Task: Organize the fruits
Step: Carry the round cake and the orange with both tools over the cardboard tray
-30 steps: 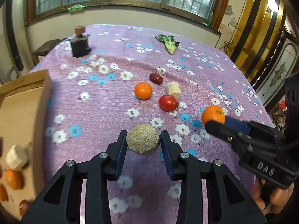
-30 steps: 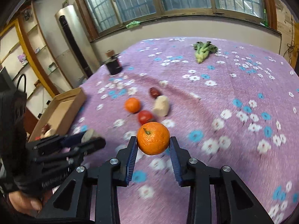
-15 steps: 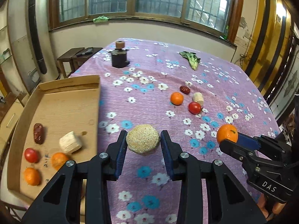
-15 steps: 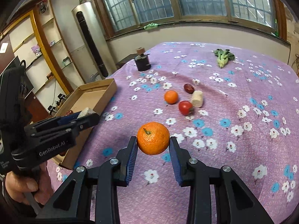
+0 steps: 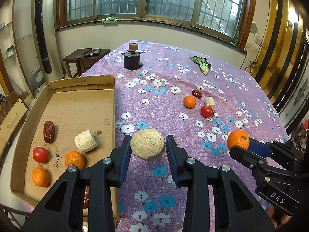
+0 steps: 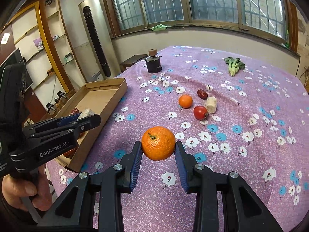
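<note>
Left wrist view: left gripper [image 5: 147,145] clamps a rough beige chunk [image 5: 147,144], perhaps corn, just beside the cardboard tray [image 5: 81,100]; right gripper [image 6: 158,147] grips an orange [image 6: 158,143]. Carry both over free cardboard before lowering.

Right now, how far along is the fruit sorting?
Done: five pieces lie in the cardboard box. In hand: the left gripper holds a beige chunk, the right gripper an orange. Left on the tablecloth: small orange, tomato, date, pale chunk.
</note>
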